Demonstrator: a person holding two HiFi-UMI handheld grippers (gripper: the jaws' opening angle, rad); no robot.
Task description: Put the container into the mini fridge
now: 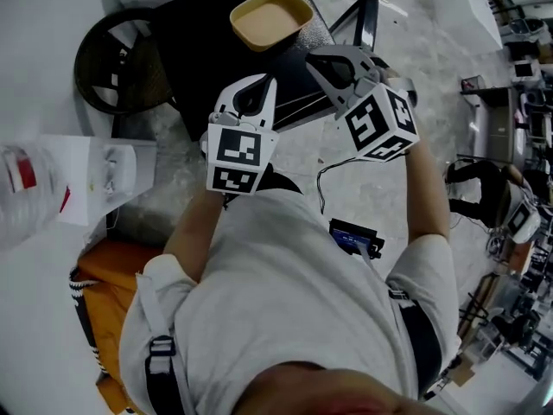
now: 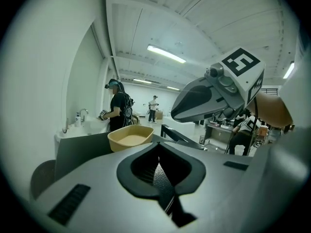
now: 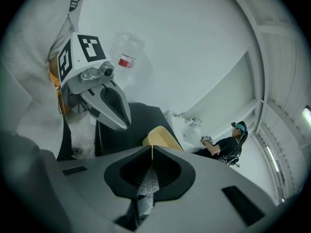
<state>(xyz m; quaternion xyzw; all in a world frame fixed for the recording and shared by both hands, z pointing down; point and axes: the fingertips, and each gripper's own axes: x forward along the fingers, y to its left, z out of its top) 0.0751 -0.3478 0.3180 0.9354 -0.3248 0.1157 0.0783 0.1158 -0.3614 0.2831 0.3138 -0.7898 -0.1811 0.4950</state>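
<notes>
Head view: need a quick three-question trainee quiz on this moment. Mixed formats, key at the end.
1. True or false: the right gripper holds the container.
2. The container sits on: A) the floor, B) a black surface, C) a white sink.
3. Fill in: the left gripper has its jaws ___, with nothing between them.
Key: 1 false; 2 B; 3 shut.
</notes>
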